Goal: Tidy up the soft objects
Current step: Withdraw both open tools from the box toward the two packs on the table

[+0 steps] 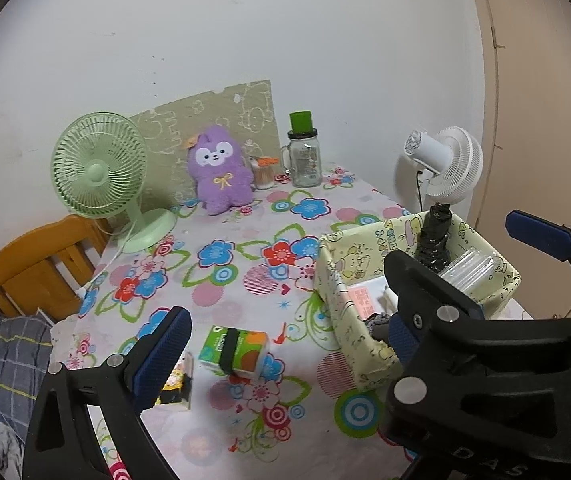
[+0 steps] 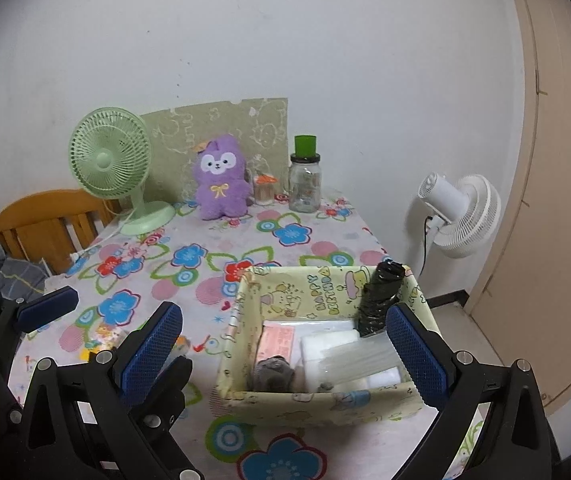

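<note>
1. Left gripper (image 1: 285, 344): jaws wide apart, nothing between them; only the near blue pad shows clearly at lower left.
2. Right gripper (image 1: 477, 280): enters from the right, jaws spread, one pad low inside the patterned box (image 1: 337, 296).
3. Green-and-orange pack (image 1: 234, 350) lies on the floral tablecloth (image 1: 221, 288), just beside the box.
4. Purple plush toy (image 1: 221, 170) sits upright at the far edge, between the green fan (image 1: 99, 172) and glass jar (image 1: 305, 158).
5. White fan (image 1: 443, 164) stands behind the box.
</note>
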Demonstrator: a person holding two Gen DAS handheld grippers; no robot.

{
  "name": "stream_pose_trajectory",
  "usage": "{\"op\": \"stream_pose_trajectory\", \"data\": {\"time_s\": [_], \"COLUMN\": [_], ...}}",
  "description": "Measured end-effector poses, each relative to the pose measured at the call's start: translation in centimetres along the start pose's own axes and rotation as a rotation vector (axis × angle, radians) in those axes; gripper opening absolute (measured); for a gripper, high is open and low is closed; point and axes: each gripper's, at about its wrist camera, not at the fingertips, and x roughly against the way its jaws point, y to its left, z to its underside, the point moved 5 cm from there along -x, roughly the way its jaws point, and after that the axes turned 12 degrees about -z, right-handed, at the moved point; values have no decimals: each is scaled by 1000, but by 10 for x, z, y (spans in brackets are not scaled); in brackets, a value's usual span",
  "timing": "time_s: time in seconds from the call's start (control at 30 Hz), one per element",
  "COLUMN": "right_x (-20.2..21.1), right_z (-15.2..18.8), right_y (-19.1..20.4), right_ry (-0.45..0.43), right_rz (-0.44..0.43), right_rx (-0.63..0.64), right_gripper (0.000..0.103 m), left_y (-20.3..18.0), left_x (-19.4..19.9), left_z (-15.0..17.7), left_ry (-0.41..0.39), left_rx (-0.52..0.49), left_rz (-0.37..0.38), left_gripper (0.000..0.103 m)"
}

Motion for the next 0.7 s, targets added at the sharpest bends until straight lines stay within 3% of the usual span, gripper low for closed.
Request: {"op": "stream_pose_trajectory", "data": {"time_s": [0.7], "right_x": [1], "right_z": [-1], "right_y": [51], "right_ry": [-9], "right_rz": [-41], "right_rx": [38], "right_gripper": [103], "left_y": [48], "left_x": [7], "left_z": [16], "left_ry": [-4], "left_rx": [50], "left_rz": [-34], "left_gripper": [103]}}
